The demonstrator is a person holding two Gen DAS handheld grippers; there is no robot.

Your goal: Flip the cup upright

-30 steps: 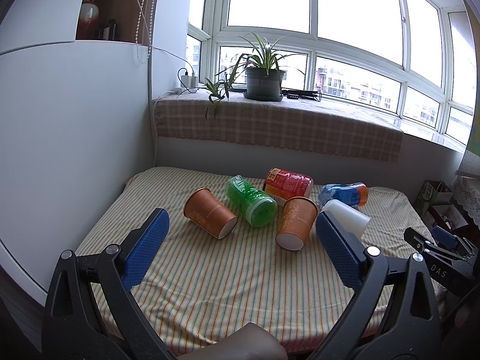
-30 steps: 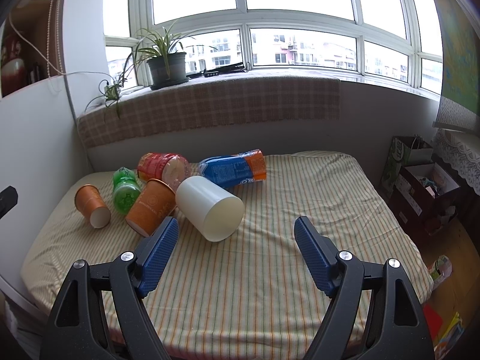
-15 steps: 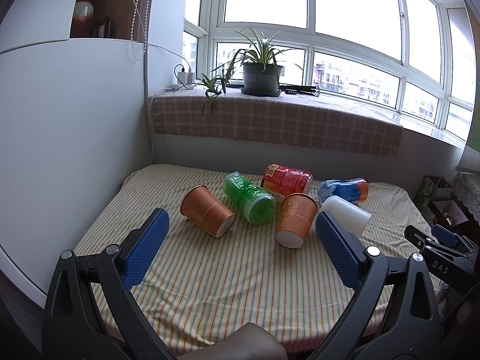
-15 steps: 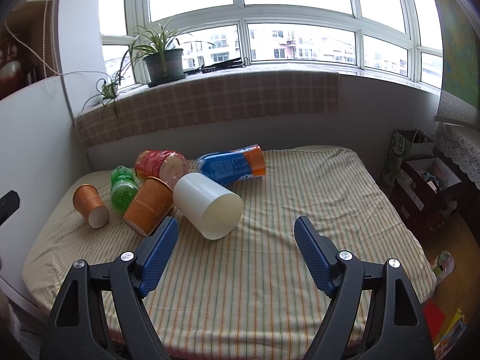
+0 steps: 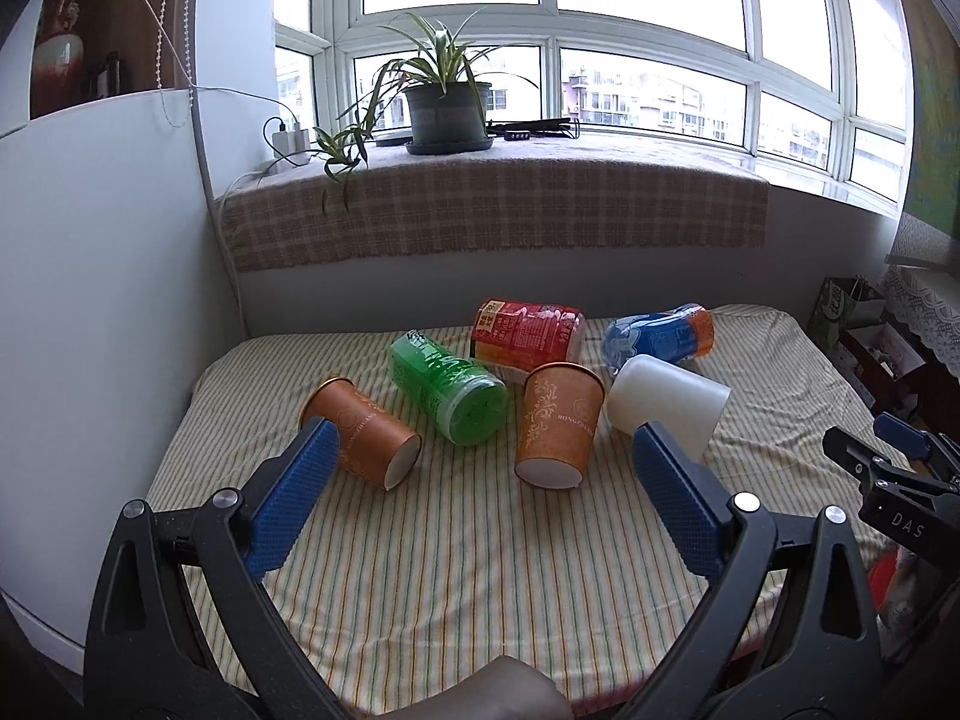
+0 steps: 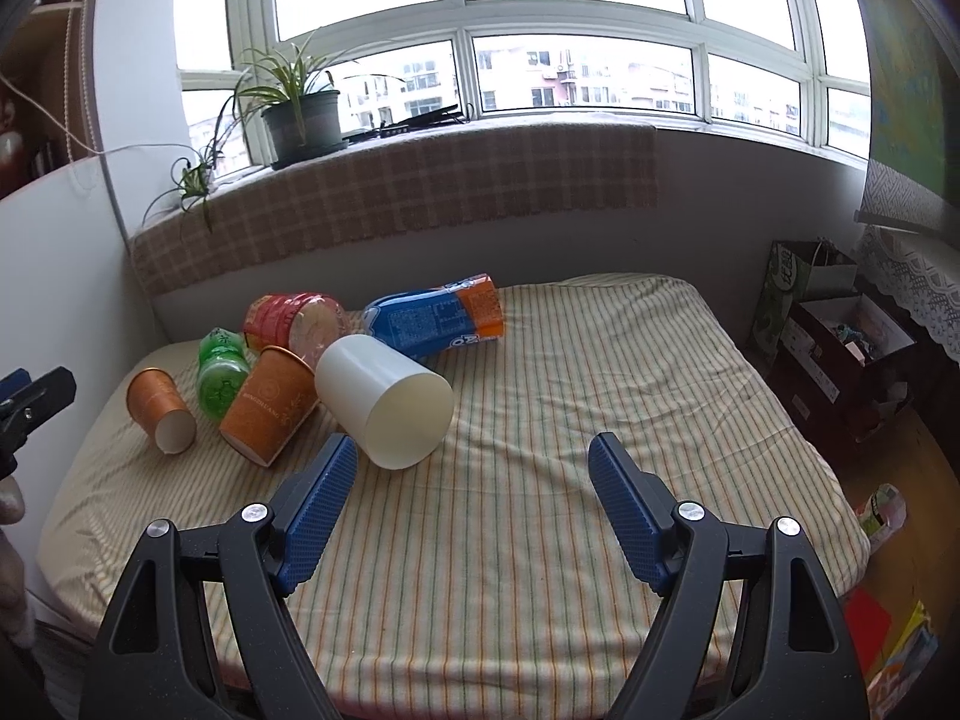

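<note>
Several cups lie on their sides on a striped table (image 5: 480,552). A small orange paper cup (image 5: 360,441) lies at the left, a green cup (image 5: 447,387) beside it, a larger orange cup (image 5: 558,426) in the middle and a white cup (image 5: 669,405) at the right. In the right wrist view the white cup (image 6: 384,399) lies nearest, with the larger orange cup (image 6: 270,411) and the small orange cup (image 6: 161,411) to its left. My left gripper (image 5: 480,462) is open and empty, short of the cups. My right gripper (image 6: 471,468) is open and empty, just right of the white cup.
A red cup (image 5: 528,333) and a blue-orange cup (image 5: 657,336) lie at the back of the pile. A checked cloth covers the window sill (image 5: 498,204), with a potted plant (image 5: 447,114) on it. Boxes and bags (image 6: 840,330) stand on the floor right of the table.
Both views have moved in closer to the table, so the cups look larger. The cups themselves have not moved. Both grippers stay open.
</note>
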